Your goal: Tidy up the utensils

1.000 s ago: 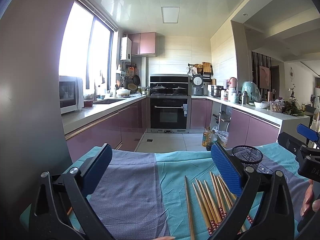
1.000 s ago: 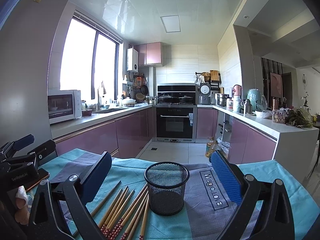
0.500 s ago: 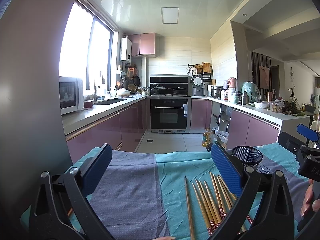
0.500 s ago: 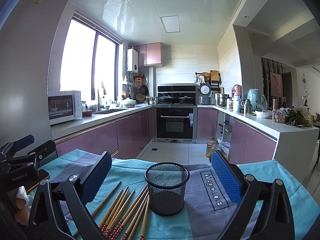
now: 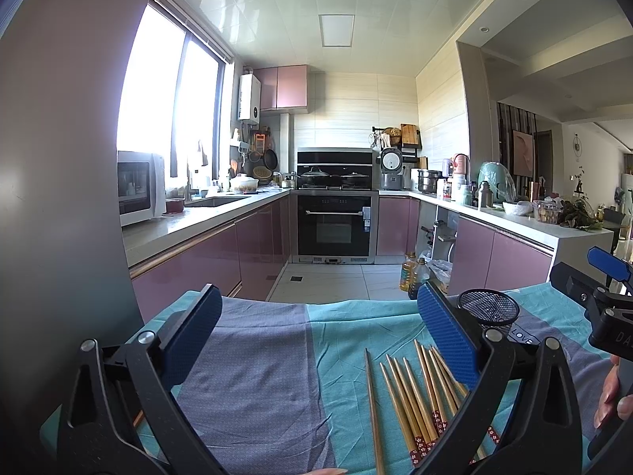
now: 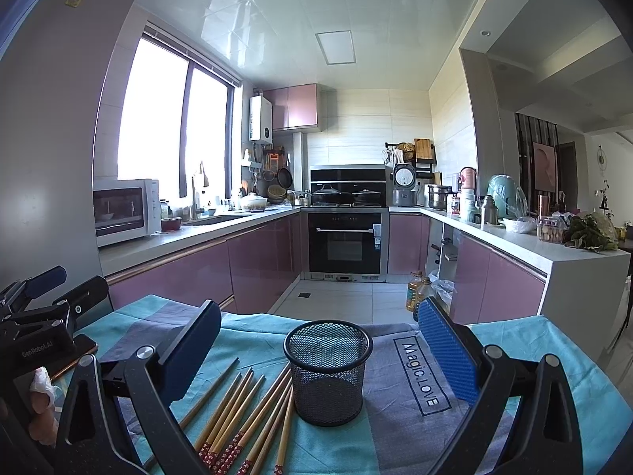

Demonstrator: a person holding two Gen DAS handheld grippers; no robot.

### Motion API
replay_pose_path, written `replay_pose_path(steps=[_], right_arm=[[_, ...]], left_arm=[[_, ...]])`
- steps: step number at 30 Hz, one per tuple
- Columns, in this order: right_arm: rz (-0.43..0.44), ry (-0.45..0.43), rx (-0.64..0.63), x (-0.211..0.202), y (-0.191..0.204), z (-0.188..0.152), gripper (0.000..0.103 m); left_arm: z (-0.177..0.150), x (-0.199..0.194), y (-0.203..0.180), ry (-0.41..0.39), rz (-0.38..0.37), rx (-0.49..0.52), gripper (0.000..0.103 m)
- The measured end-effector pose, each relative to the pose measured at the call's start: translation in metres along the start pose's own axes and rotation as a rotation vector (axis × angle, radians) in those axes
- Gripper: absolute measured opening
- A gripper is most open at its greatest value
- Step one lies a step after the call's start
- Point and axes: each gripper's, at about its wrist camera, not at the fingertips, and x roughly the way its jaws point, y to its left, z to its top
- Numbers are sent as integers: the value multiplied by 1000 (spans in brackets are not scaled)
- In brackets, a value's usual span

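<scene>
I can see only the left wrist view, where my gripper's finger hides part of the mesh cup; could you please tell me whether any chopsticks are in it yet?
Observer: No. In the right wrist view the mesh cup stands upright and holds nothing.
Operator: Thank you. How close are the chopsticks to it?
Observer: The chopsticks lie flat on its left, and the nearest ones run right up to its base.
Operator: Is the right gripper holding anything?
Observer: The right gripper is open and empty, with the mesh cup straight ahead between its fingers.
</scene>
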Motion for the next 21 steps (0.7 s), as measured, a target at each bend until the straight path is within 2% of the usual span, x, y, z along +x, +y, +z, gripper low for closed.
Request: replay_pose_path(steps=[21], right_arm=[[0, 0, 0, 1, -1, 0, 97]], left_arm=[[-1, 2, 0, 1, 1, -1, 97]])
